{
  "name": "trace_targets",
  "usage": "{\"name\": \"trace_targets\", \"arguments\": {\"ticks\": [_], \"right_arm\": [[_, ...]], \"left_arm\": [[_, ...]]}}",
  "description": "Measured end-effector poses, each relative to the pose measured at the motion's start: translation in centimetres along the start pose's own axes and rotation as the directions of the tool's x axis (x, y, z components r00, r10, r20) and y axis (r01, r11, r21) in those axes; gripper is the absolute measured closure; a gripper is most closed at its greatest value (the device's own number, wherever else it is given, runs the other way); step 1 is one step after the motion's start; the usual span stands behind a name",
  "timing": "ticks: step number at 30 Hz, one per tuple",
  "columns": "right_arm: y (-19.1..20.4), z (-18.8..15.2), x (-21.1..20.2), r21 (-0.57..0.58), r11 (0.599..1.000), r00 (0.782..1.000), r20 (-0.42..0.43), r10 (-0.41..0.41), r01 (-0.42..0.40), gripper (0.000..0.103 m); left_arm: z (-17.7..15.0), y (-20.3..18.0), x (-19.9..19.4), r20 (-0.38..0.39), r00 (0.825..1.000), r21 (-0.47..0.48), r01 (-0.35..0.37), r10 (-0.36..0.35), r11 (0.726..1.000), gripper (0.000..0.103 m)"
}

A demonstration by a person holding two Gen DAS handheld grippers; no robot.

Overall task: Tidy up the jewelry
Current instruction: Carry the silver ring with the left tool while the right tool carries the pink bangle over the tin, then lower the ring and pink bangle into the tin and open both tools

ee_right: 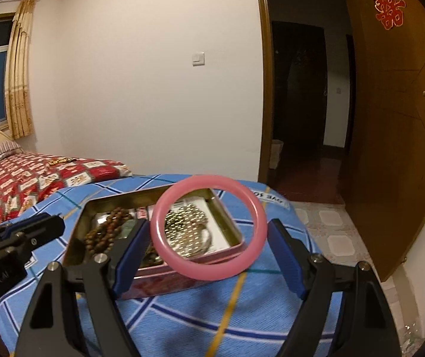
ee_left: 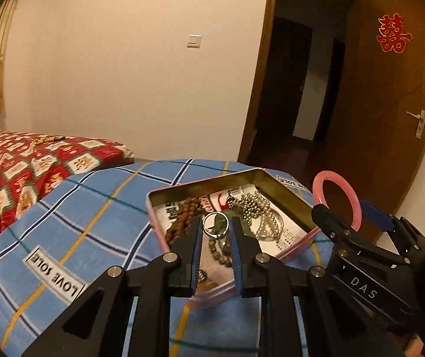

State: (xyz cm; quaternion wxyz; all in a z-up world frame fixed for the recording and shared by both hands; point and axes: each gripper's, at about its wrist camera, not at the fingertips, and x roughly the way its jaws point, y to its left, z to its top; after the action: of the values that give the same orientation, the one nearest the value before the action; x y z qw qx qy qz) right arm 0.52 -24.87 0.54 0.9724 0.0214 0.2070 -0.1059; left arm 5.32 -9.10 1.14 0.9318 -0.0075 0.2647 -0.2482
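Above the open pink tin (ee_left: pixel 227 217), both tongs point forward and slightly downward toward the jewelry. Left tongs (ee_left: pixel 216 232) are nearly closed, blue pads gripping a silver ring (ee_left: pixel 216 225) by its outer edges; the ring hangs over the tin's interior. Right tongs (ee_right: pixel 209 236) stand wide, pads pressed on opposite sides of a pink bangle (ee_right: pixel 208 227), which is held face-on to the camera above the tin's right half. From the left wrist view, the right tongs (ee_left: pixel 349 214) enter from the right at the tin's far right corner, tilted, bangle (ee_left: pixel 337 197) upright.

Inside the tin: a brown wooden bead strand (ee_left: pixel 182 217) at left, a metallic ball-bead chain (ee_left: pixel 257 211) at right, printed paper beneath. The tin rests on a blue plaid cloth (ee_left: pixel 63 223) marked "LOVE SOLE". A bed with a red patterned cover (ee_left: pixel 19 160) lies behind at left; a wooden door (ee_left: pixel 390 104) stands open at right.
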Motion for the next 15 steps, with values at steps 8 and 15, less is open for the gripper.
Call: {"name": "trace_targets", "arguments": {"ticks": [8, 15], "right_arm": [[-0.8, 1.5, 2.1, -0.027, 0.999, 1.0, -0.003, -0.017, 0.017, 0.02], [-0.8, 3.0, 4.8, -0.013, 1.0, 1.0, -0.019, -0.006, 0.006, 0.02]], "left_arm": [[1.0, -0.8, 3.4, -0.037, 0.999, -0.008, -0.038, 0.038, 0.999, 0.085], [2.0, -1.3, 5.5, -0.036, 0.997, -0.004, -0.068, 0.067, 0.998, 0.085]]}}
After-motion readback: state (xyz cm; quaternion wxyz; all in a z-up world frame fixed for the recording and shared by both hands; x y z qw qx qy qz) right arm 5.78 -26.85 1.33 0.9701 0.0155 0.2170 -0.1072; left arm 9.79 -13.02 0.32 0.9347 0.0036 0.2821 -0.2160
